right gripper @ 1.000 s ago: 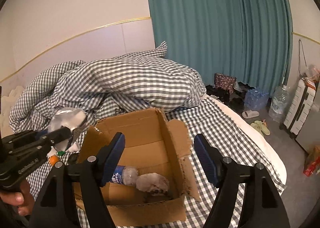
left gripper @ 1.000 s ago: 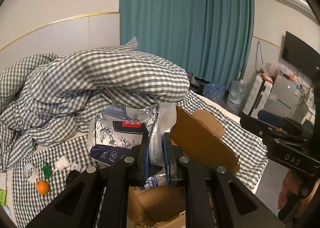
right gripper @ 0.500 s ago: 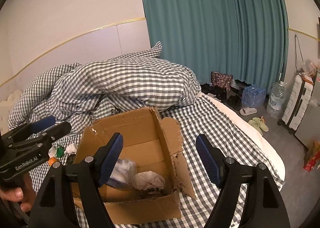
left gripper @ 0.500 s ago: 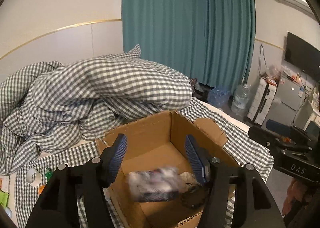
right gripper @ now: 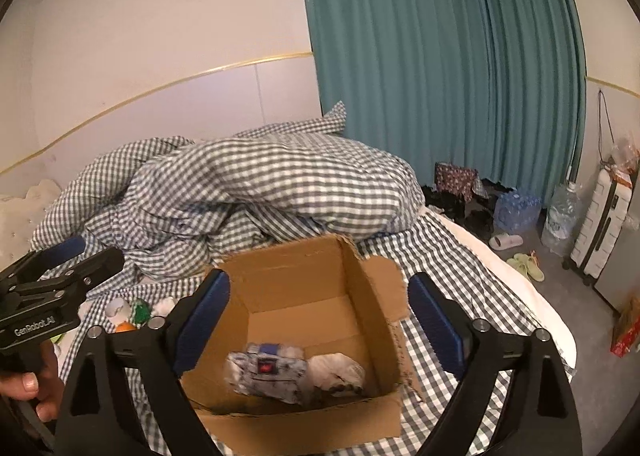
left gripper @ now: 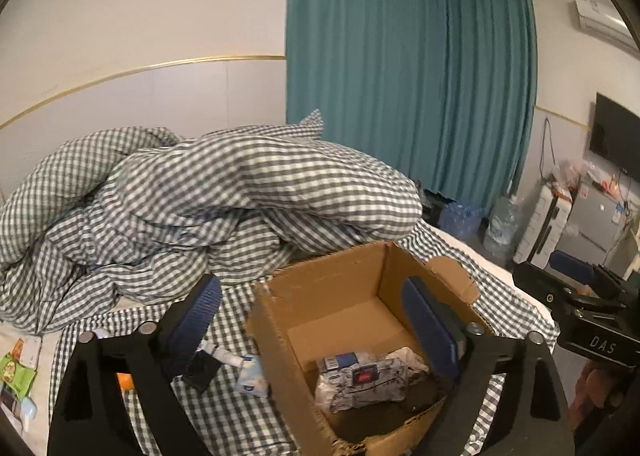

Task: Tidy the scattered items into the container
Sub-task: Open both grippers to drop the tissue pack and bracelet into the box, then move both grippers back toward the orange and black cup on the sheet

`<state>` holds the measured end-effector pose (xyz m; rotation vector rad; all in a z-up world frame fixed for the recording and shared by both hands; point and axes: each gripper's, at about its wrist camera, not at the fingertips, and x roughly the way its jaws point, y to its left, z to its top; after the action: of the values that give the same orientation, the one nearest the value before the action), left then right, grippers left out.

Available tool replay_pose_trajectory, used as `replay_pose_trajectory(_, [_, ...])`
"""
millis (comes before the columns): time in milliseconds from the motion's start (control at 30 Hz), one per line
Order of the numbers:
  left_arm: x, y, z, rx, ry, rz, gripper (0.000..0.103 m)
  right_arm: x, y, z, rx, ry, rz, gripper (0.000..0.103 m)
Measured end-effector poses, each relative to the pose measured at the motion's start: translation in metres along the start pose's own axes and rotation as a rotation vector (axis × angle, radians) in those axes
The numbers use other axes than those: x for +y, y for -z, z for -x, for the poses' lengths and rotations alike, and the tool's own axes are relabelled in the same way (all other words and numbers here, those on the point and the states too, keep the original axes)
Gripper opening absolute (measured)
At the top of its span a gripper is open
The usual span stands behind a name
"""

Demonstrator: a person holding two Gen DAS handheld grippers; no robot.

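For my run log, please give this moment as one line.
left gripper: open, just opened, empty | right gripper: open, just opened wider, empty | floral packet: inside cardboard box | small items: on bed

My left tongs [left gripper: 310, 326] have just been opening and now gape wide, nothing between the pads. My right tongs [right gripper: 320, 322] have widened too, also empty. Both tilt downward. My left hand [right gripper: 30, 390] grips its handle.
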<state>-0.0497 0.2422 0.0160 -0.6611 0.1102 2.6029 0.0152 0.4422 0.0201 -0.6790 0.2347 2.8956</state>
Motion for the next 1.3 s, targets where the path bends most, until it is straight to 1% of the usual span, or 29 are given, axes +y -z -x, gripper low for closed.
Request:
replay_pose_trajectory(33, [0.004,0.000,0.003,-0.004,-0.005,0.005,0.102,0.005,-0.001,0.002,-0.006,-0.004,0.001,0.095])
replay_pose_trajectory(100, [0.016,0.000,0.014,-0.019,-0.022,0.016,0.103,0.018,-0.003,0.008,-0.021,-0.013,0.007,0.102])
replay_pose_trajectory(133, [0.022,0.000,0.020,-0.025,-0.034,0.020,0.103,0.022,-0.004,0.009,-0.026,-0.016,0.010,0.103])
replay_pose_trajectory(400, [0.074,0.005,0.055,-0.048,-0.123,0.059,0.103,0.075,-0.009,0.021,-0.058,-0.050,0.069,0.103])
replay_pose_trajectory(633, [0.132,0.014,0.084,-0.060,-0.212,0.103,0.103,0.123,-0.007,0.023,-0.077,-0.083,0.110,0.103])
replay_pose_trajectory(767, [0.165,0.021,0.098,-0.060,-0.273,0.128,0.103,0.154,-0.005,0.020,-0.076,-0.116,0.134,0.103])
replay_pose_trajectory(933, [0.203,0.036,0.112,-0.039,-0.334,0.167,0.103,0.188,0.000,0.017,-0.071,-0.162,0.166,0.103])
replay_pose_trajectory(1133, [0.240,0.048,0.135,-0.042,-0.386,0.212,0.103,0.227,0.005,0.010,-0.045,-0.225,0.198,0.103])
replay_pose_trajectory(1300, [0.254,0.057,0.133,-0.022,-0.402,0.229,0.103,0.254,0.015,-0.003,-0.018,-0.265,0.239,0.103])
